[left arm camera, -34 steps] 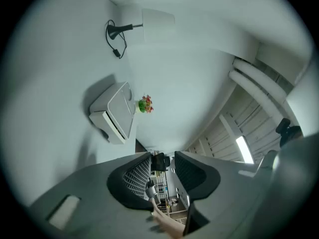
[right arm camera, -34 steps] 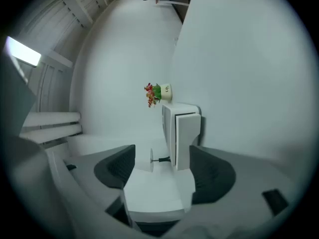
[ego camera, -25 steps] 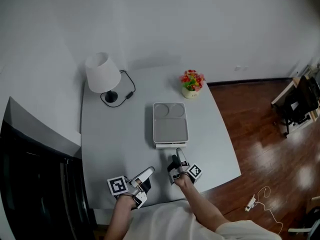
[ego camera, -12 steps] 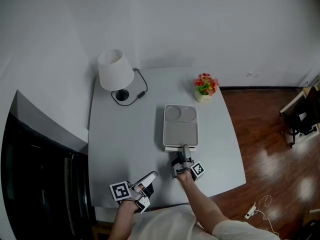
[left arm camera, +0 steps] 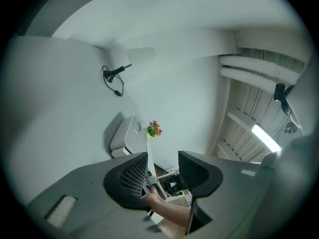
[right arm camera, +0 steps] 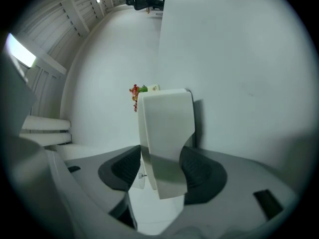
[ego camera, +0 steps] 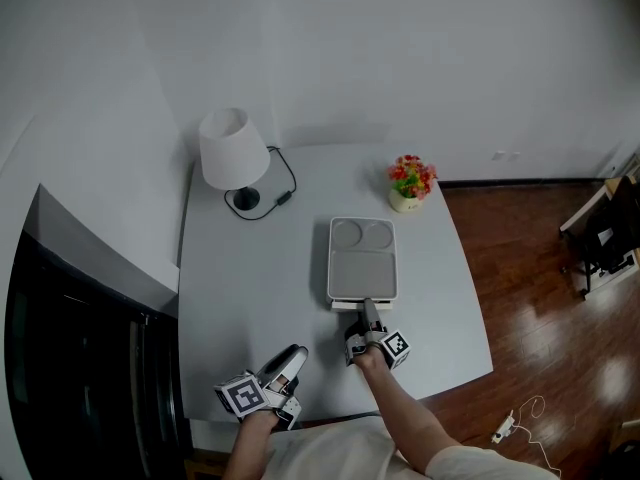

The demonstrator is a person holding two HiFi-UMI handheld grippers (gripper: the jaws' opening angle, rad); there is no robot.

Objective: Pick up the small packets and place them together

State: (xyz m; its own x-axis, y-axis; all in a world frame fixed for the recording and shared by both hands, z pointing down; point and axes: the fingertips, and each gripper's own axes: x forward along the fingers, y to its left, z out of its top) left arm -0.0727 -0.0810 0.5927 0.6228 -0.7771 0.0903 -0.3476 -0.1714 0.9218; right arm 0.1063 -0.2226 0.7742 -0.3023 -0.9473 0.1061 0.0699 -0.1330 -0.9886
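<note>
Right gripper (ego camera: pixel 370 314) jaws just closed on tray (ego camera: pixel 362 274) — left gripper (ego camera: pixel 291 357) just parted, empty.

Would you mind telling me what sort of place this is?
Probably an office or studio room: a grey table with a lamp and a flower pot, against a white wall, on a wooden floor.

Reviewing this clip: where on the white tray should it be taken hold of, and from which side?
By its near short edge, from the person's side with the gripper level. The tray lies flat and is too broad to span, but that edge is thin. The right gripper is rolled on its side there, and its fingers have just been closing with the edge between them.
</note>
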